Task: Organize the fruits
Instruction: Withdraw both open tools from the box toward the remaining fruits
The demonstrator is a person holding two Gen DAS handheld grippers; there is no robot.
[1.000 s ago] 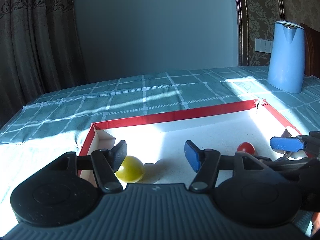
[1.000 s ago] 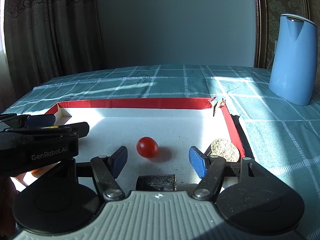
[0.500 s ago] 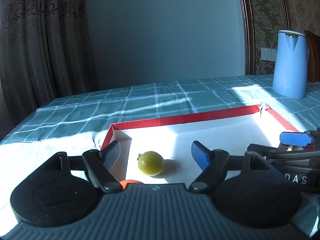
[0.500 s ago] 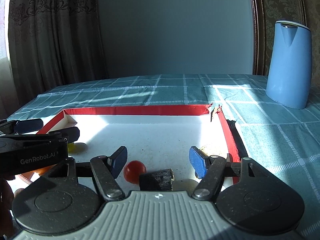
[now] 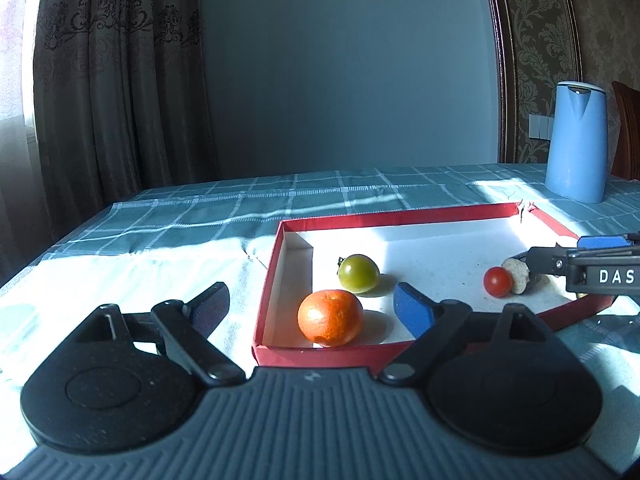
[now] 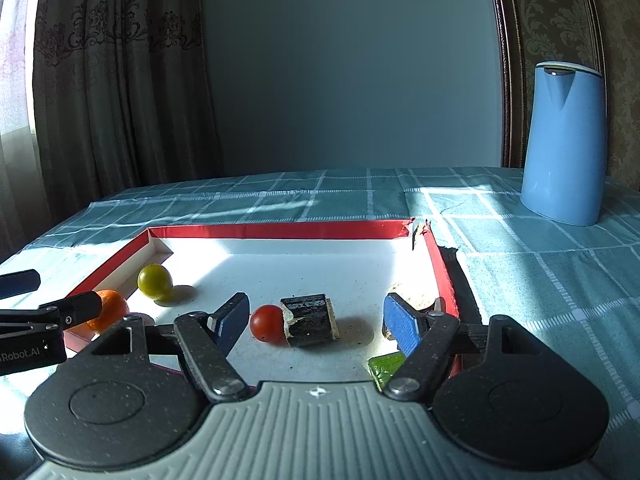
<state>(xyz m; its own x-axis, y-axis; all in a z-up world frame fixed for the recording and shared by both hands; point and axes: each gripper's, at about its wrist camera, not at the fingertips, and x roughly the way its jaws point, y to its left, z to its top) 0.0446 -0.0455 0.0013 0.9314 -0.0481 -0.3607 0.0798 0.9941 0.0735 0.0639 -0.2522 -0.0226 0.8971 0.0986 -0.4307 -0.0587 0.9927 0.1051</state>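
A shallow red box [image 5: 328, 350] [image 6: 280, 230] with a white floor lies on the checked cloth. In it are an orange mandarin [image 5: 330, 318] [image 6: 110, 314], a green tomato [image 5: 359, 273] [image 6: 155, 282], a small red tomato [image 5: 497, 281] [image 6: 267, 323], a dark bark-covered chunk [image 6: 310, 320], a pale round piece [image 5: 518, 274] [image 6: 416, 300] and a green piece [image 6: 386, 366]. My left gripper [image 5: 312, 306] is open and empty above the box's near left corner. My right gripper [image 6: 316, 320] is open and empty, with the red tomato and the chunk between its fingers.
A tall light blue jug [image 5: 576, 142] [image 6: 564, 144] stands on the cloth at the back right. Brown curtains [image 5: 112, 80] hang at the left. A dark wooden frame [image 5: 500, 60] stands on the right wall. A chair back [image 5: 628, 132] shows at the far right.
Both grippers have pulled back and up from the box floor. More of the box shows: the mandarin in the left view, the chunk and green piece in the right view. Both stay open.
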